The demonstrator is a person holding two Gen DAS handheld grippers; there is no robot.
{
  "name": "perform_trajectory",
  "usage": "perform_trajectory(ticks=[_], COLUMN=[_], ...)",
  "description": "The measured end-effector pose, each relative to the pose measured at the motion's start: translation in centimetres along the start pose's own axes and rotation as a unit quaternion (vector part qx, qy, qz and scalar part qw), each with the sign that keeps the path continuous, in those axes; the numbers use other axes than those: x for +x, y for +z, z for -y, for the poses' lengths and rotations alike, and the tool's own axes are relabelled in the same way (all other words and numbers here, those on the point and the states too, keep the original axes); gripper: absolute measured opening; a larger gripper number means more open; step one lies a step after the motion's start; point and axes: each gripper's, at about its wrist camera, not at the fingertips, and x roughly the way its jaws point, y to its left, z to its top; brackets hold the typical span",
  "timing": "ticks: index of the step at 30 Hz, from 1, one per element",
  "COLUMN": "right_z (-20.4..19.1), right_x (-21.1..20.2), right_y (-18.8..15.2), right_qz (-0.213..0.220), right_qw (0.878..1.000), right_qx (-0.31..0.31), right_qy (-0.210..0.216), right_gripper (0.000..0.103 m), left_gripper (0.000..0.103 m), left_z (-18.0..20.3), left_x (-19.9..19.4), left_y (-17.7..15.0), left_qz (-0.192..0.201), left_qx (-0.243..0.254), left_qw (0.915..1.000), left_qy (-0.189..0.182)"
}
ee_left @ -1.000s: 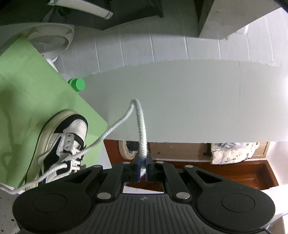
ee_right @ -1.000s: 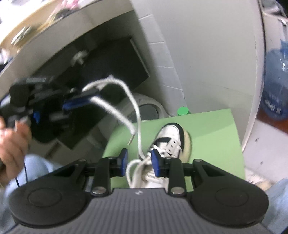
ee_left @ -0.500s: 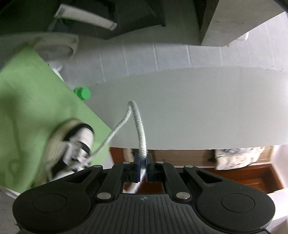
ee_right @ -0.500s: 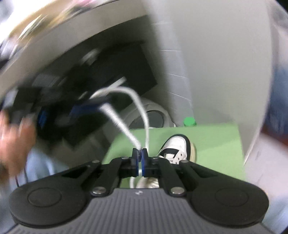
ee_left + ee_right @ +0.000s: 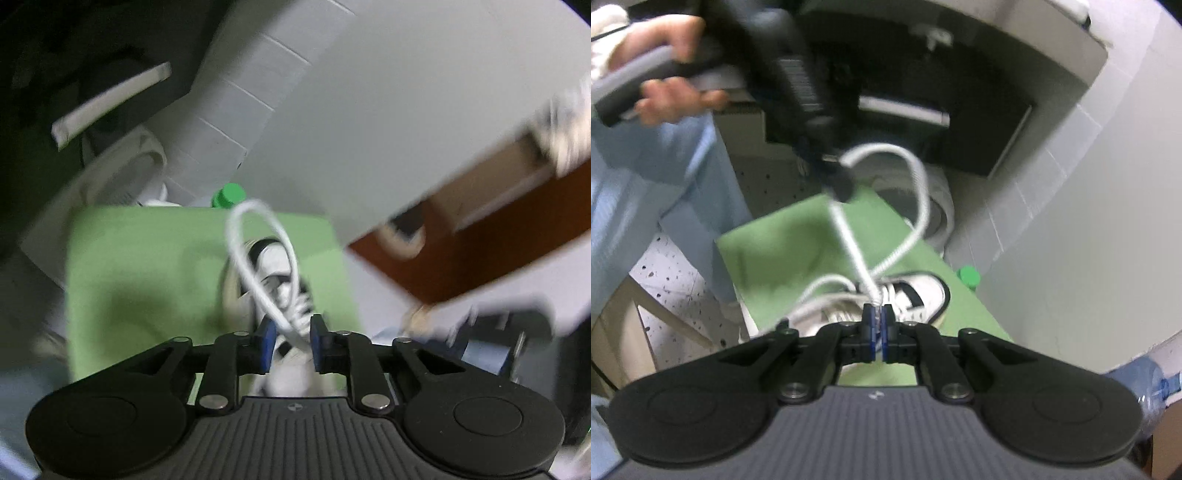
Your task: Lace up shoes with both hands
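Handover of the lace [image 5: 849, 236] is what has just happened. 1 second back the left gripper [image 5: 290, 338] pinched the white cord while the right gripper [image 5: 877, 325] stood spread around it; half a second back both were clamped on it. Now the right gripper's blue pads [image 5: 871, 326] are pressed together on the cord, and the left jaws have just been opening, with the lace running loose through the gap and neither pad clearly pressing it. I judge the cord to be passing from left to right, so the next pull or crossing falls to the right side.

Both wrist views have rolled sharply against the earlier frames, and both grippers now tip downward toward the shoe rather than off to its side. From the left gripper, the shoe [image 5: 277, 273] sits just ahead of and below the fingertips, on the green mat [image 5: 147, 277], and a tall loop of lace stands up straight in front of the jaws. From the right gripper, the shoe lies directly past the pads, and the cord climbs from them up and ahead-left to the left gripper's tip, then arcs back down to the eyelets. The person's hand [image 5: 665, 88] grips that tool's handle at upper left. Motion blur hides the lacing pattern.
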Motion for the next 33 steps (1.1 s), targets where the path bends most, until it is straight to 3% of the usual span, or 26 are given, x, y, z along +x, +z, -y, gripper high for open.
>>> perform_trajectory(ticks=[2,5,9,13,17,20,23,24,25,26,30,33], right_z=[0.2,0.1,-0.7,-1.5,-2.3,-2.6,-2.5,-2.5,-2.4,-2.4,-2.2,-1.3], right_x=[0.3,1.1,1.5,1.5,1.2,1.0,0.9,1.0,1.0,1.0,1.1,0.9], right_y=[-0.1,0.1,0.4,0.5,0.9,1.2,1.2,1.2,1.2,1.2,1.2,0.9], right_qz=[-0.013,-0.026,-0.038,-0.04,-0.041,-0.044,-0.047,-0.048,-0.048,-0.049,-0.045,-0.037], right_qw=[1.0,0.999,0.998,0.995,0.993,0.992,0.991,0.991,0.991,0.991,0.992,0.995], right_qx=[-0.005,-0.023,-0.052,-0.084,-0.102,-0.11,-0.113,-0.114,-0.115,-0.115,-0.104,-0.066], right_qy=[0.007,0.011,0.013,0.027,0.043,0.046,0.048,0.048,0.048,0.048,0.052,0.058], right_gripper=[0.003,0.003,0.003,0.003,0.003,0.003,0.003,0.003,0.003,0.003,0.003,0.003], left_gripper=[0.024,0.027,0.028,0.028,0.028,0.028,0.028,0.028,0.021,0.005,0.005,0.005], left_z=[1.3,3.3,5.9,9.2,11.4,12.7,13.4,13.5,13.5,13.6,13.1,12.3], left_x=[-0.3,-0.9,-1.5,-1.4,0.8,2.9,4.5,4.8,5.1,5.2,5.2,5.2], left_y=[-1.0,-2.6,-5.2,-7.4,-8.7,-9.3,-10.4,-10.6,-10.8,-10.8,-10.6,-9.9], left_qz=[-0.012,-0.022,-0.037,0.005,0.028,0.033,0.035,0.034,0.032,0.031,0.038,0.03], left_qx=[0.06,0.147,0.261,0.381,0.461,0.519,0.58,0.595,0.604,0.607,0.592,0.548], left_qw=[0.998,0.9876,0.9611,0.9168,0.8779,0.8423,0.7996,0.7877,0.7817,0.7806,0.7938,0.8244], left_qy=[0.02,0.052,0.082,0.118,0.127,0.142,0.154,0.156,0.153,0.146,0.135,0.139])
